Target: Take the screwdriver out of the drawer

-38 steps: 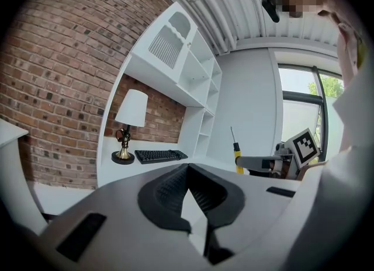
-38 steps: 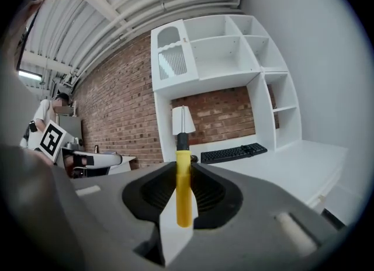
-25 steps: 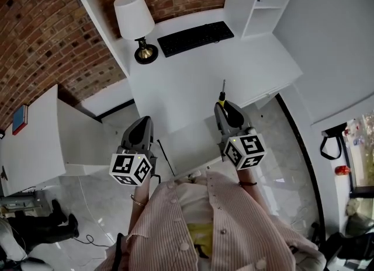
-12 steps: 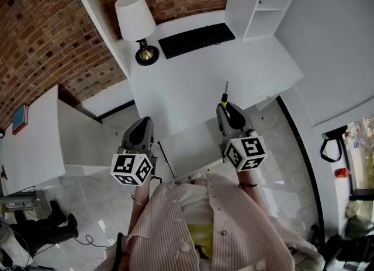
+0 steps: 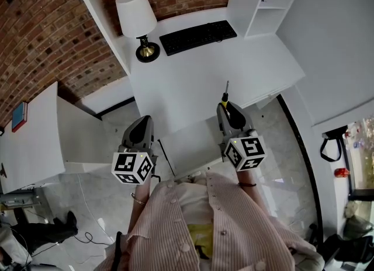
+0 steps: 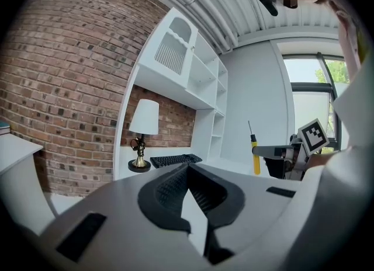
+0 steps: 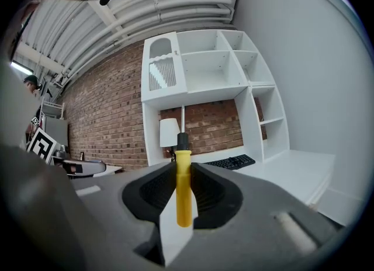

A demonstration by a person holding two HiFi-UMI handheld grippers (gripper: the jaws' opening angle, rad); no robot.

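— Screwdriver (image 7: 183, 188) grip: only our right gripper view shows it, right tongs (image 7: 183, 202) clamped on the yellow handle, shaft upright.

— Our head view sets it mid-frame against the worktop (image 5: 193, 77), clear of the drawer (image 5: 187, 147). We hold both roughly level; left tongs (image 6: 188, 170) closed, empty.

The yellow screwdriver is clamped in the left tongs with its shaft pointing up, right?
Not the left. The yellow screwdriver is clamped in the right tongs, shaft pointing up, as the right gripper view shows. The left tongs are empty.
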